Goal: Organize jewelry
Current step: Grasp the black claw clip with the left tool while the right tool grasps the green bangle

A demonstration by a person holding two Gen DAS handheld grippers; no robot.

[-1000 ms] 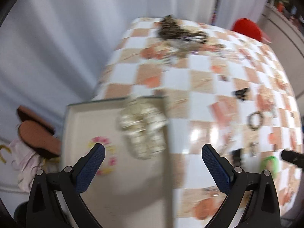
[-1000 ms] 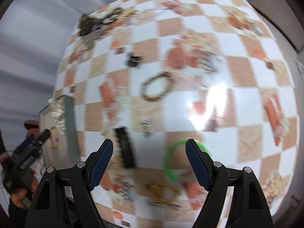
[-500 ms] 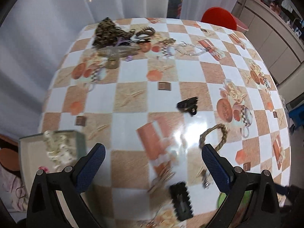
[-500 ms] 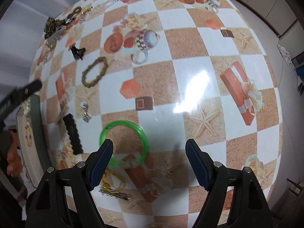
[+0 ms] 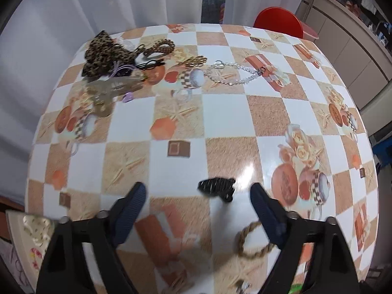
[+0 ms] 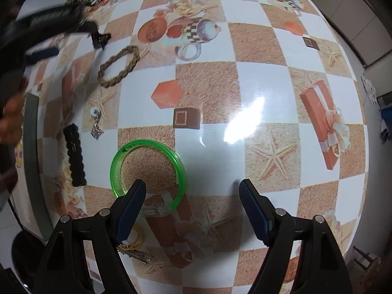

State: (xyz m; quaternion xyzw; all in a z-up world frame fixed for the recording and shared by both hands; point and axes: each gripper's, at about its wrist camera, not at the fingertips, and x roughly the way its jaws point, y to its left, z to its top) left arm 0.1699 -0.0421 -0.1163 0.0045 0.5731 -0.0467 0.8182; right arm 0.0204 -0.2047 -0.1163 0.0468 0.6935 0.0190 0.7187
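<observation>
My left gripper [image 5: 198,192] is open and empty, with a small black claw hair clip [image 5: 216,188] on the table between its fingertips. A braided rope bracelet [image 5: 252,241] lies by its right finger; it also shows in the right wrist view [image 6: 118,66]. My right gripper [image 6: 192,187] is open and empty, just right of a green bangle [image 6: 147,171]. A black comb clip [image 6: 74,154] and a small earring [image 6: 96,122] lie left of the bangle. The grey tray [image 6: 31,161] sits at the table's left edge, holding a pale scrunchie [image 5: 38,227].
At the far side lie a leopard scrunchie [image 5: 104,52], hair ties, a clear chain [image 5: 234,73] and a gold clip [image 5: 193,61]. A yellow band and metal clip [image 6: 133,245] lie near my right gripper. A red chair [image 5: 279,23] stands behind the table.
My left gripper swung from over the tray out across the table to the black claw clip. My right gripper moved nearer the green bangle. Both stayed open.
</observation>
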